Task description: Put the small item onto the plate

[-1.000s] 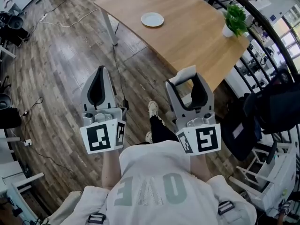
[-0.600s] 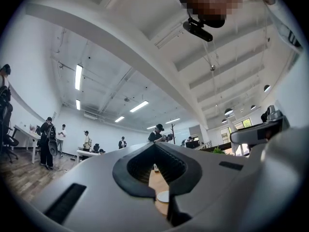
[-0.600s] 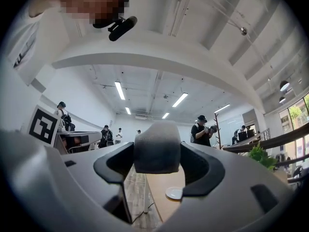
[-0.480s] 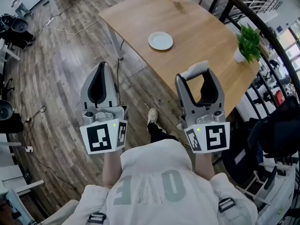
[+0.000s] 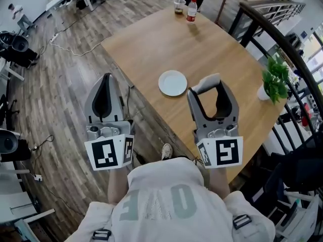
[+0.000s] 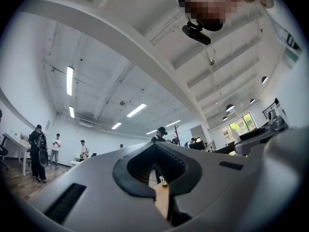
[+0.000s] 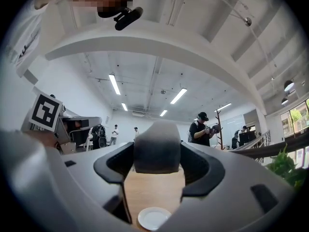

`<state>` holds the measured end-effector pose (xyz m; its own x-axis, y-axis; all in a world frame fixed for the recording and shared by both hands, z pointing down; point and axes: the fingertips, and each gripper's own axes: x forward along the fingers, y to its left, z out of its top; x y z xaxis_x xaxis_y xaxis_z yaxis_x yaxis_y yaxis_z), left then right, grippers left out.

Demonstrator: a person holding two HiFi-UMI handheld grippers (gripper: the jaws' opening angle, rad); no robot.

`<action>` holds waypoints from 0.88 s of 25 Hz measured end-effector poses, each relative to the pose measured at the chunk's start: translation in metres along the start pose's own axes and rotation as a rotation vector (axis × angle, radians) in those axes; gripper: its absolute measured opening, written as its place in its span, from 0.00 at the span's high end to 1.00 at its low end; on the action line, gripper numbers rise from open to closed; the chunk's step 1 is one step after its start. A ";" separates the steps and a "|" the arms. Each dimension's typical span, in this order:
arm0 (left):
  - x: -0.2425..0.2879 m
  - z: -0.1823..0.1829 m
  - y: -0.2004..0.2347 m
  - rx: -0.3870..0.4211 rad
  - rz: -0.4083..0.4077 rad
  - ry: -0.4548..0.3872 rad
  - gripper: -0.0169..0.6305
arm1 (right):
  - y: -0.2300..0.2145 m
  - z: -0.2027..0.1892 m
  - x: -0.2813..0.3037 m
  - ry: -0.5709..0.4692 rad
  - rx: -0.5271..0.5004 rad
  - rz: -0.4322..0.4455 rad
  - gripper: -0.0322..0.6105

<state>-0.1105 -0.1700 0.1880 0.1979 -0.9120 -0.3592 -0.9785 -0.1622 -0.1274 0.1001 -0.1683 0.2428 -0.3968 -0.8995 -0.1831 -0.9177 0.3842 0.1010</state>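
A white plate [image 5: 172, 82] lies on the wooden table [image 5: 212, 44], near its close edge. My right gripper [image 5: 208, 86] hangs over the table just right of the plate, shut on a small pale grey item [image 5: 204, 81]. In the right gripper view the grey item [image 7: 157, 146] fills the gap between the jaws of the right gripper [image 7: 157, 156], and the plate [image 7: 154, 218] shows below it on the table [image 7: 154, 187]. My left gripper [image 5: 106, 80] is shut and empty, held over the floor left of the table. In the left gripper view the left gripper [image 6: 157, 175] shows only a thin slit.
A bottle [image 5: 192, 9] and a cup [image 5: 179, 5] stand at the table's far edge. A potted plant [image 5: 275, 77] sits at the right corner beside a dark railing [image 5: 282, 39]. Cables [image 5: 65, 47] run over the wood floor. Several people [image 6: 38, 149] stand far off.
The person has walked up to the table. The plate, far ahead a second ago, now lies just left of my right gripper's tips. Both grippers keep their hold.
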 end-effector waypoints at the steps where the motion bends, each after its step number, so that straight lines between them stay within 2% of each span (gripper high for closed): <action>1: 0.011 -0.004 -0.002 0.008 -0.008 0.007 0.96 | -0.006 -0.004 0.009 0.007 0.005 -0.001 0.49; 11: 0.067 -0.030 -0.007 0.044 -0.028 0.056 0.96 | -0.032 -0.039 0.068 0.087 0.024 0.009 0.49; 22: 0.096 -0.042 0.000 0.010 -0.039 0.024 0.96 | -0.031 -0.058 0.086 0.131 0.015 0.000 0.49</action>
<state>-0.0937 -0.2730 0.1925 0.2344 -0.9138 -0.3317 -0.9694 -0.1942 -0.1500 0.0959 -0.2698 0.2804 -0.3912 -0.9188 -0.0538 -0.9185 0.3860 0.0865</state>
